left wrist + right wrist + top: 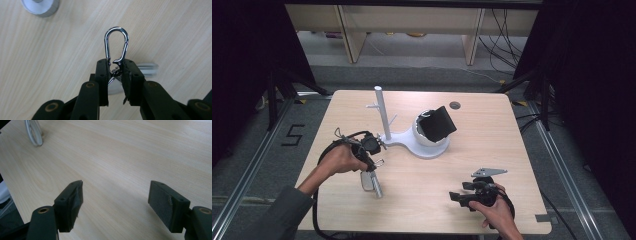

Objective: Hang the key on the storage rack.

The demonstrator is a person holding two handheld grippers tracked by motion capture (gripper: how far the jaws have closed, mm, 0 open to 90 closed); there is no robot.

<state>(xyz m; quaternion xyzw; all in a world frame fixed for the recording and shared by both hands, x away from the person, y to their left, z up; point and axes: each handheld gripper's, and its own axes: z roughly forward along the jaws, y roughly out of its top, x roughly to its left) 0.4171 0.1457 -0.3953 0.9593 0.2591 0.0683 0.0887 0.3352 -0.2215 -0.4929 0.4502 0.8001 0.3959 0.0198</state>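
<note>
The right gripper (460, 196) rests low at the near right of the bench (492, 145), its jaws spread wide with nothing between them and bare wood beneath. At the near left, the left gripper (115, 71) has its jaws closed tight on the lower end of a chrome carabiner clip (116, 45), whose rounded loop stands clear above the jaw tips. In the high view a silvery item (371, 182) hangs or lies just below that gripper; whether it is joined to the clip cannot be told. The clip appears light, rigid and smooth, so it is judged liable to twist or slip in the pads; the present hold at the narrow gate end leaves the loop free for hooking, which seems the better arrangement. Farther back stands a white stand (424, 147) with an upright post (382, 112) bearing short pegs, and beside the post a white bowl-like holder with a black object (438, 123) leaning in it. Open bench lies between the grippers and to the right; the pegs and the black object crowd the approach to the post.
</note>
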